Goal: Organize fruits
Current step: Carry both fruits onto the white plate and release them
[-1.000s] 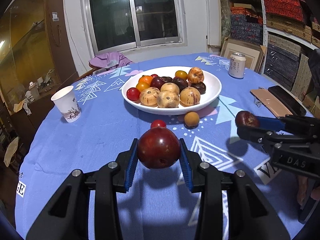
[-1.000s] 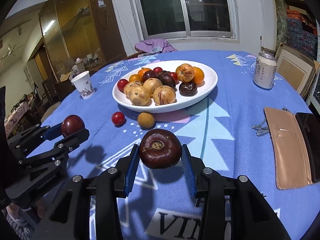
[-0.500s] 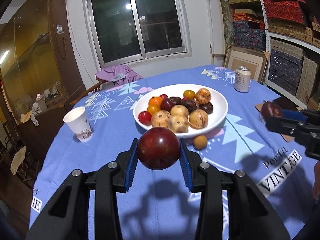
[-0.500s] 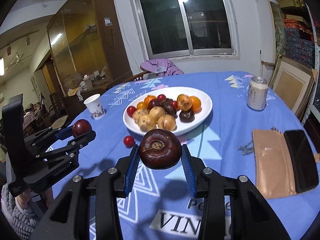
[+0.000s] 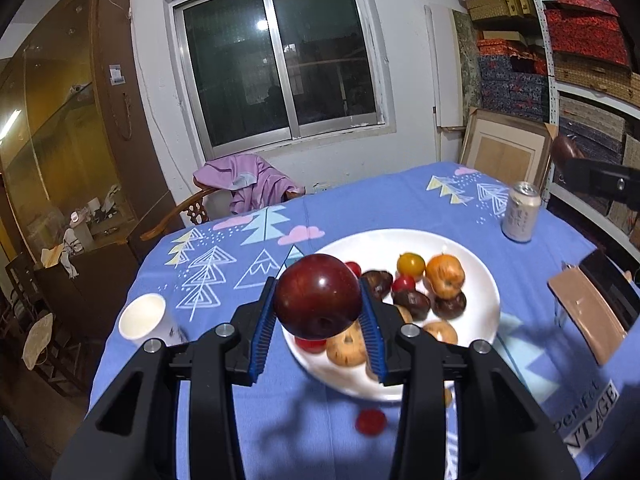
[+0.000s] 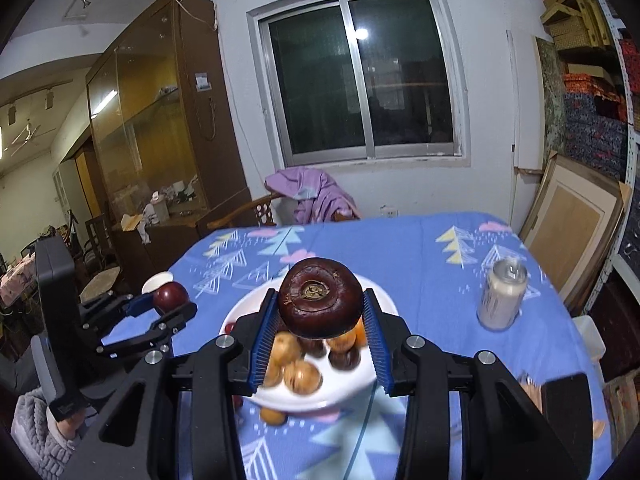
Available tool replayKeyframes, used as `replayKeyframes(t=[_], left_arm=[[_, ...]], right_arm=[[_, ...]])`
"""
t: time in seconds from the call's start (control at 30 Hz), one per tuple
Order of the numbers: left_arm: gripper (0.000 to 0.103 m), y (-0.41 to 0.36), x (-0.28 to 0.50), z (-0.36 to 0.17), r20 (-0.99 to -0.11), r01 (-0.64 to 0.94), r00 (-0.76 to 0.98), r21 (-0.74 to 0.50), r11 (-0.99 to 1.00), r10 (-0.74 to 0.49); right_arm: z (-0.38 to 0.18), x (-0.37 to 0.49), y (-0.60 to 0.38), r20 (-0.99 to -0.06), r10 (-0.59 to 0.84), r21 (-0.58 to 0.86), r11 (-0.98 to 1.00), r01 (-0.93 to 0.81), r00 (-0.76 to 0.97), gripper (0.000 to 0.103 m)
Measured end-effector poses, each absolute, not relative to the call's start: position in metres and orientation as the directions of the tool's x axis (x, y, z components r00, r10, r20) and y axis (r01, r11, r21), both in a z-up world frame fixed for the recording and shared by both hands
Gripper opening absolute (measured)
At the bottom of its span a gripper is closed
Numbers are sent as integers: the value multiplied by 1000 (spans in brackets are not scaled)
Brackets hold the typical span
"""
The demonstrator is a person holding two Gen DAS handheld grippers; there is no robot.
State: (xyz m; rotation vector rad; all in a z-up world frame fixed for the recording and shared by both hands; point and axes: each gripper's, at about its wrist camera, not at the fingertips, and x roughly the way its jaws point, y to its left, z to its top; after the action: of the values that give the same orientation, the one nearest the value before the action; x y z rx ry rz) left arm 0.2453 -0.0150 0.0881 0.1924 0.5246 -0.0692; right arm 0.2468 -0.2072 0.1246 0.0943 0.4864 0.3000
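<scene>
My left gripper is shut on a glossy dark red apple, held in the air above the near left rim of the white plate. The plate carries several fruits: orange, tan, dark purple and small red ones. My right gripper is shut on a dark brown round fruit with a dry calyx on top, raised over the same plate. The left gripper with its apple shows at the left of the right wrist view. A small red fruit and a tan fruit lie on the cloth before the plate.
A white paper cup stands left of the plate, a drink can at the back right, and a tan wallet beside a dark phone at the right. A chair with a purple garment stands behind the round blue-clothed table.
Both grippers have risen with their fruits and moved forward toward the plate, which now lies beneath them. The loose fruits on the cloth have slid low in view.
</scene>
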Motion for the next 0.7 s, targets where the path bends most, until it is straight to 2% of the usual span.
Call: replayKeyframes(t=[0.17,0.4,0.7], left_arm=[[39,-15,292,85,-530,122,847,131,984,-35],[39,-17,366,58,-629,145,774,72,987,-68],[39,-20,450,22,-742,149,660,-27,988,-119]], right_arm=[[119,295,-200,-466,311,189,949,-251,828,43],[68,366,-175,-603,296,187,955,-229,741,43],[22,431,-145,-746,214,86,970,-228,630,43]])
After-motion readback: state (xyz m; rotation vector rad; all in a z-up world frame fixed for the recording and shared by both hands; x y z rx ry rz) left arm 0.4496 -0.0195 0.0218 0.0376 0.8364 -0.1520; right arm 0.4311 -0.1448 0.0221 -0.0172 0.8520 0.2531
